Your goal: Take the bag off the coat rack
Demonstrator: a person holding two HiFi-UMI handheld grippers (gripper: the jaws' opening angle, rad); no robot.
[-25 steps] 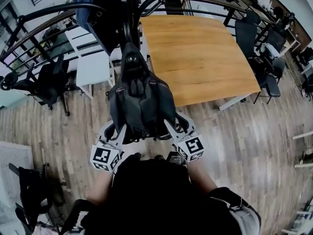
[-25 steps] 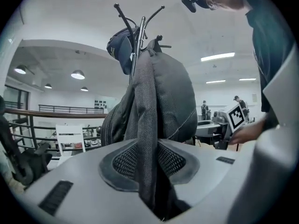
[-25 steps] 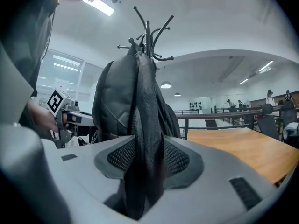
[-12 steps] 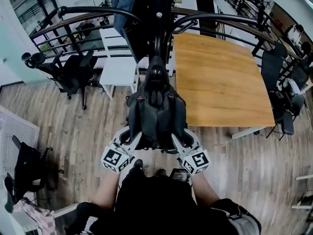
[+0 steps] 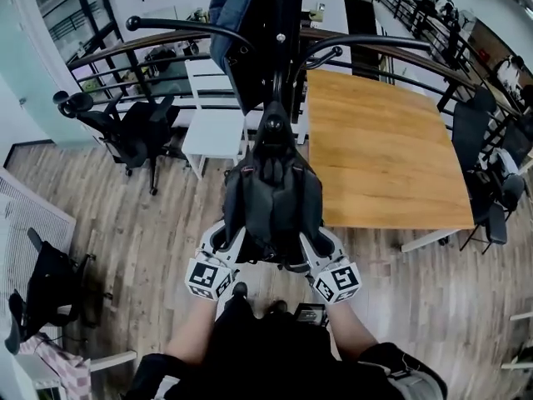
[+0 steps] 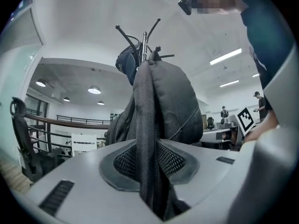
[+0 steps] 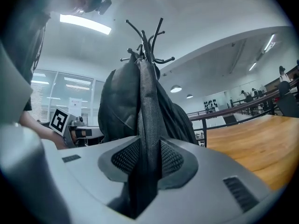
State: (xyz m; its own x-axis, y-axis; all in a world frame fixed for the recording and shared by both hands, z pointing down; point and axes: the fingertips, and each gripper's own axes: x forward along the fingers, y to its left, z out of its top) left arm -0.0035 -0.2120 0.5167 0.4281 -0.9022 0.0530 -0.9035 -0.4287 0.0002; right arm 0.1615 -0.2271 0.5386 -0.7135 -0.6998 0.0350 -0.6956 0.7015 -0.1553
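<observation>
Bag (image 5: 271,198), soft, floppy, probably light, is hanging from the coat rack (image 5: 277,98), left hand-held gripper (image 6: 149,171) pinching one mesh strap, right hand-held gripper (image 7: 145,167) closing narrow on the other: sound holds for lifting.

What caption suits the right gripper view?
Right tongs closing on a strap of the bag hanging on the coat rack.

I've got open floor (image 5: 150,223) near side and left of the coat rack (image 5: 278,86). Wooden table (image 5: 391,148) crowds its right, with a white table (image 5: 215,127), office chair (image 5: 137,127) and railing (image 5: 166,38) behind-left. The bag (image 5: 271,202) and a dark coat (image 5: 250,23) fill the hooks.
</observation>
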